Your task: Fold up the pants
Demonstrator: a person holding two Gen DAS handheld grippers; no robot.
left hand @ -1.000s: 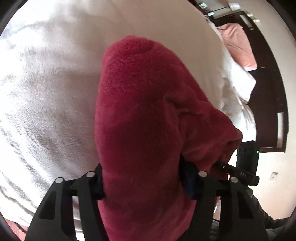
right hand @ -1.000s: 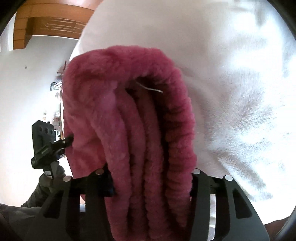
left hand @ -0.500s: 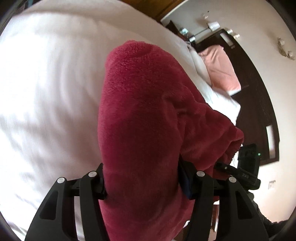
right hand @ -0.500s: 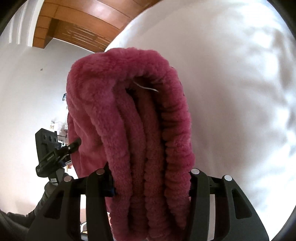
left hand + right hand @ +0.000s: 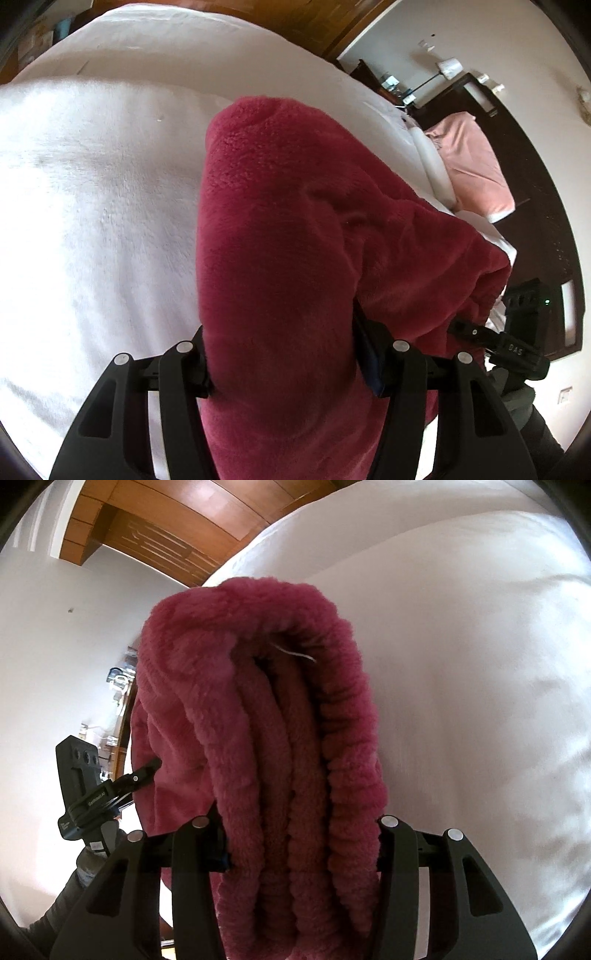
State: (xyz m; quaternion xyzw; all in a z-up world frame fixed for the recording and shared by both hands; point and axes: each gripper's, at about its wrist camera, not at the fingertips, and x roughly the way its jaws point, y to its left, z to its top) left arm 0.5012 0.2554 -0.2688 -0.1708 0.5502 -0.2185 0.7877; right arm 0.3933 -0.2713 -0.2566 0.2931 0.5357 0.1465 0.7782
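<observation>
Thick crimson fleece pants (image 5: 280, 258), bunched in ribbed layers, are clamped by left gripper (image 5: 288, 354) and right gripper (image 5: 299, 834) above the white bed (image 5: 92, 184).

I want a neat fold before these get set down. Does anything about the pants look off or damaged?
One small thing: a loose pale thread sticks out of the folded edge of the red fleece pants clamped in the right gripper. Otherwise the layers sit bunched but intact in both grippers.

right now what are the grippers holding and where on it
Both hold the red pants: the left gripper on a smooth folded end, the right gripper on the stacked edges of the other end.
</observation>
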